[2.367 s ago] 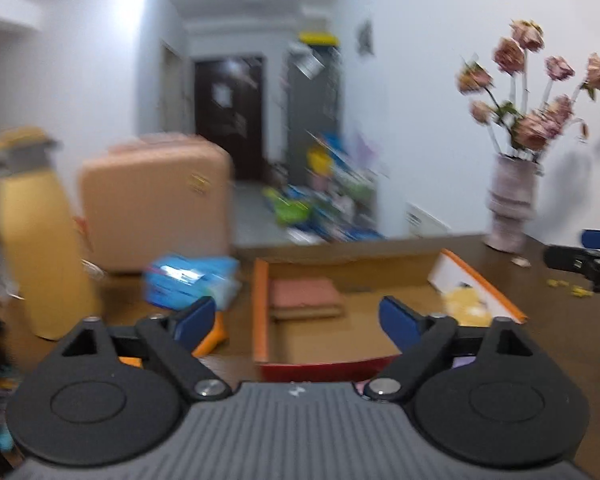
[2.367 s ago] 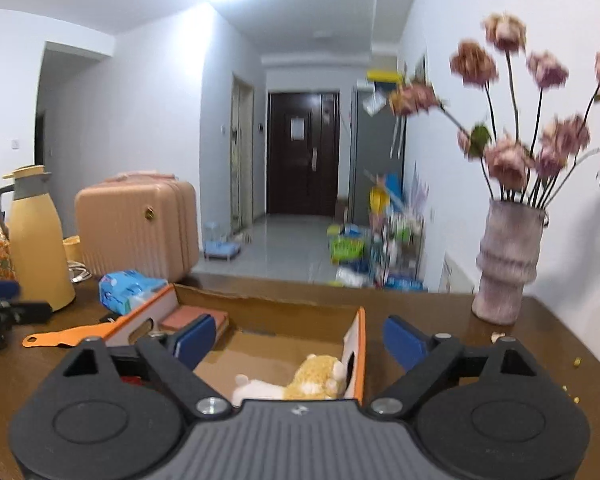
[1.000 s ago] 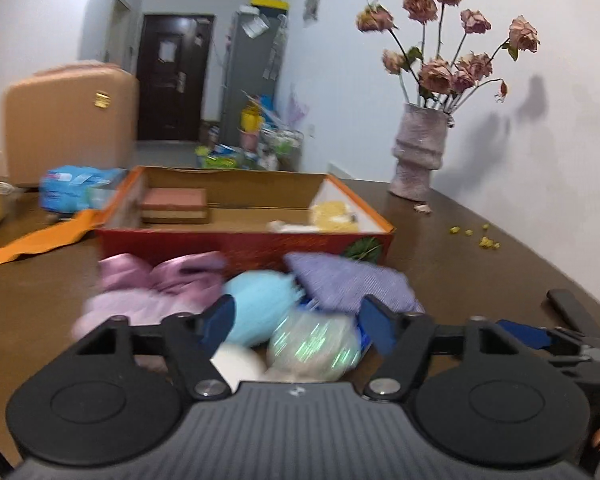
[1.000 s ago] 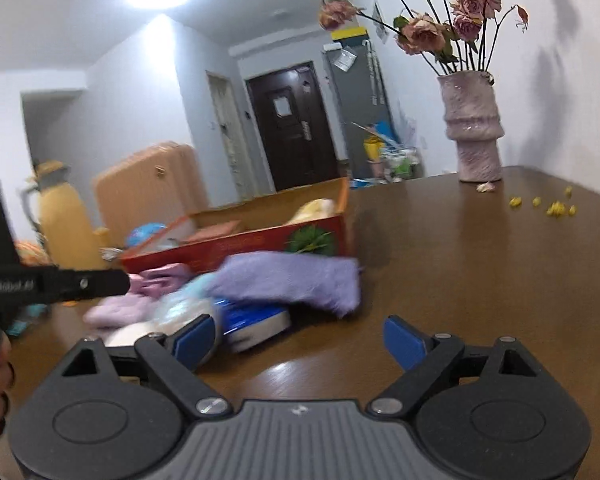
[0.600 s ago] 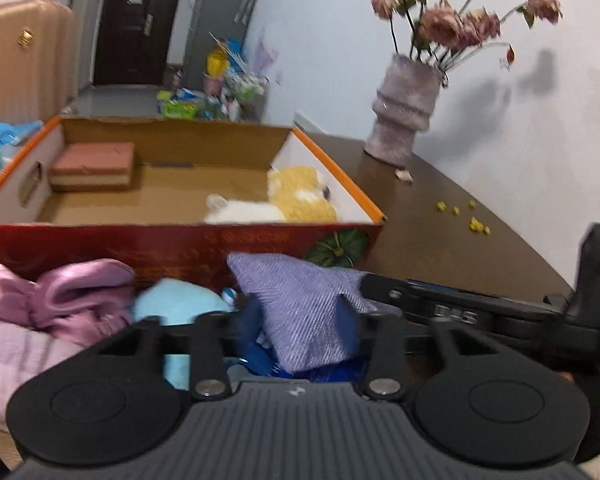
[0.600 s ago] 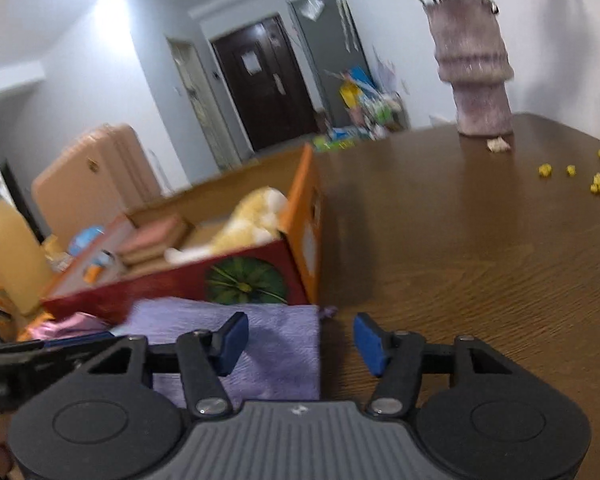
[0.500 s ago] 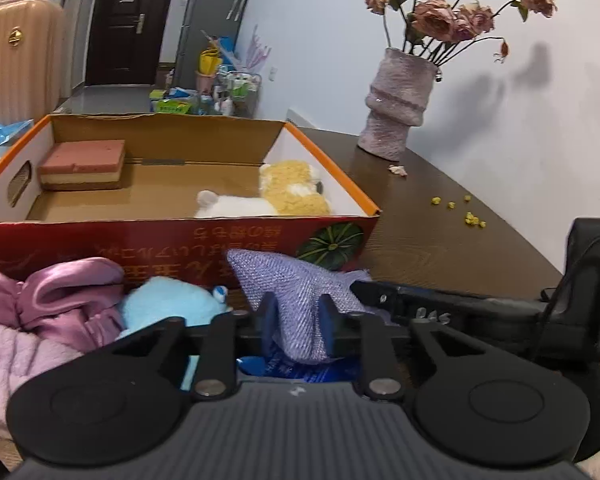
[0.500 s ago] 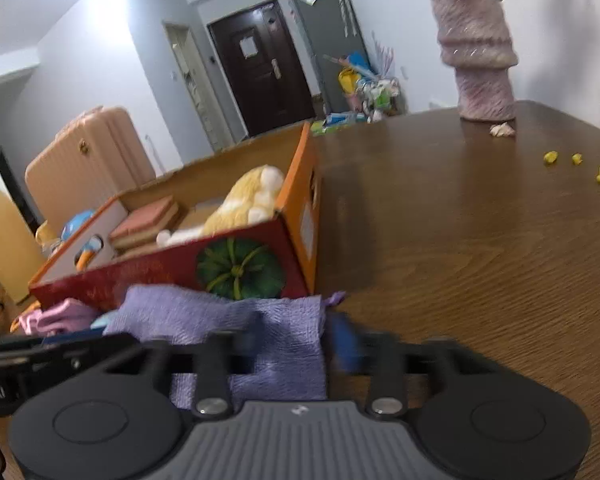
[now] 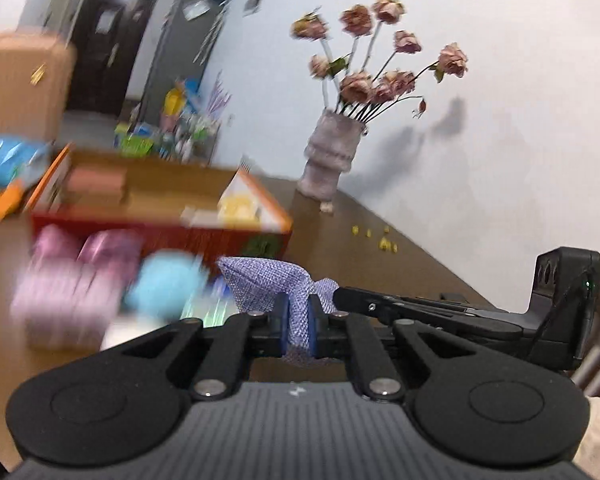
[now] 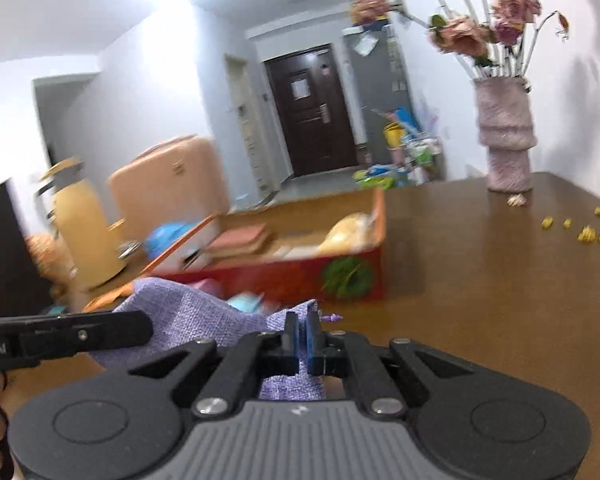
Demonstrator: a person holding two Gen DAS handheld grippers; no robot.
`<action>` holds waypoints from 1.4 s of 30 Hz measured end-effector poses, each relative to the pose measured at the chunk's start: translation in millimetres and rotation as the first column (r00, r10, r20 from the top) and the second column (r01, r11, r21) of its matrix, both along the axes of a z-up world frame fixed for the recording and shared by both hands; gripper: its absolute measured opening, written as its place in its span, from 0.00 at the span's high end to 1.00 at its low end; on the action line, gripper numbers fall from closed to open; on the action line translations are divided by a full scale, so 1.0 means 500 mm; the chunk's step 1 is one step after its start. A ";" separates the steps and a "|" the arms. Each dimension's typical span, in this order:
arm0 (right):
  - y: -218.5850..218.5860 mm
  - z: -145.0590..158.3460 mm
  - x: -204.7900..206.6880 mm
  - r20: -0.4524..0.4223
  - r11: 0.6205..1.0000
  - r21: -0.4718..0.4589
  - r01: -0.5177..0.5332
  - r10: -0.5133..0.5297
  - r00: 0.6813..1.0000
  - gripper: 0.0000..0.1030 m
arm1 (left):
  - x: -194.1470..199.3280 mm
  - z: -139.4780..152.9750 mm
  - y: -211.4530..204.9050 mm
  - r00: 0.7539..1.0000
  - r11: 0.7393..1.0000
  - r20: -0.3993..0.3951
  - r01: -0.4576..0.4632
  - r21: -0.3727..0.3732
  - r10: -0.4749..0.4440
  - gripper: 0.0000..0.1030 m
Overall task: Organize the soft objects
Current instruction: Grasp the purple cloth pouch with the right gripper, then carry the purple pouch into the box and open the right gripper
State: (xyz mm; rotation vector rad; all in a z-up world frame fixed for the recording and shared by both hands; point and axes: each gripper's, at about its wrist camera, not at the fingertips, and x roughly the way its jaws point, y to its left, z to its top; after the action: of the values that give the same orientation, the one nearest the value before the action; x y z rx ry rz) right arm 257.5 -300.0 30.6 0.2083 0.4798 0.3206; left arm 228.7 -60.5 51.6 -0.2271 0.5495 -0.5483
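While both clamp the purple woven cloth [image 9: 268, 280] | left gripper [image 9: 298, 330] pinches one edge, right gripper [image 10: 302, 334] another | cloth lifted before red cardboard box [image 10: 284, 276] | blue plush [image 9: 166, 286], pink fabrics [image 9: 68, 280] beside | vase [image 10: 504, 136] behind.

Cloth [image 9: 260, 280]: coarse purple weave, matt. Table [image 10: 500, 300]: brown wood, slight gloss. Box [image 10: 300, 276]: cardboard, red print outside. Vase [image 10: 504, 136]: rough, ribbed. Gripper bodies: matt black plastic w/ metal screws.

cloth [image 9: 260, 280] before box [image 9: 160, 236], vase [image 9: 332, 160] behind
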 end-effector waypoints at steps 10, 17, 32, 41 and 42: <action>0.141 -0.083 -0.132 -0.034 0.994 -0.041 -0.097 0.096 0.995 0.81 | -0.122 -0.101 0.137 0.969 0.977 -0.128 -0.207 0.046 0.211 0.49; 0.167 -0.094 -0.126 -0.042 0.997 -0.036 -0.075 0.074 0.996 0.55 | -0.111 -0.110 0.161 0.971 0.981 -0.135 -0.194 0.027 0.196 0.60; 0.249 -0.122 -0.142 -0.002 0.959 -0.267 -0.093 0.096 0.995 0.97 | -0.133 -0.125 0.161 0.988 0.992 -0.081 -0.127 0.027 0.129 0.90; 0.214 0.039 -0.004 0.093 0.985 -0.126 -0.116 0.128 0.987 0.97 | 0.043 0.031 0.191 0.993 0.997 0.087 -0.072 -0.029 0.074 0.90; 0.215 0.067 0.041 0.107 0.984 -0.129 -0.127 0.141 0.984 0.97 | 0.080 0.049 0.194 0.992 0.997 0.099 -0.072 -0.025 0.074 0.90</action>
State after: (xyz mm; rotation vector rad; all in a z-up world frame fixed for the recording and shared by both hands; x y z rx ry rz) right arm 278.2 -192.4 64.0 0.0384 0.3976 0.4313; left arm 268.7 36.2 75.9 -0.2378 0.4362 -0.4920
